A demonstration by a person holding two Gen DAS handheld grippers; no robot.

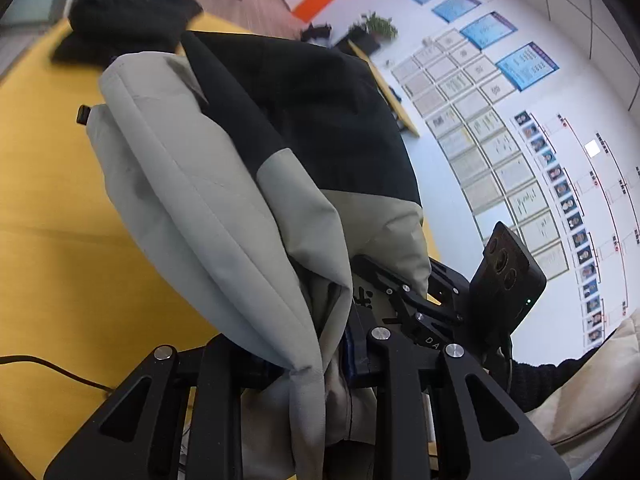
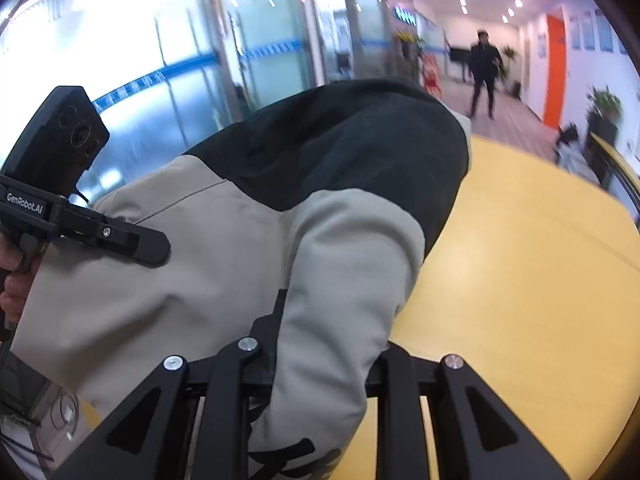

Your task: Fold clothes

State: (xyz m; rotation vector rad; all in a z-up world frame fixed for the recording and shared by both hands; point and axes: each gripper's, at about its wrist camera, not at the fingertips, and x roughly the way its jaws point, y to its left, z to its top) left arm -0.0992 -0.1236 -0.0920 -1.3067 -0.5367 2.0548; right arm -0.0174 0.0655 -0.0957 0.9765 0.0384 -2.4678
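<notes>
Both black two-finger grippers, left gripper and right gripper, clamp a soft, bulky grey-and-black padded jacket, lifted above the yellow table; likely slippery, best gripped at seams.

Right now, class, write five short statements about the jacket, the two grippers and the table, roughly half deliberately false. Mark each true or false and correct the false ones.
1. The jacket is grey and black. True.
2. The left gripper is open and holds nothing. False: it is shut on a fold of the jacket.
3. The table is yellow. True.
4. The right gripper has jacket fabric between its fingers. True.
5. The jacket lies flat and neatly folded on the table. False: it is bunched and lifted, held by both grippers.
</notes>
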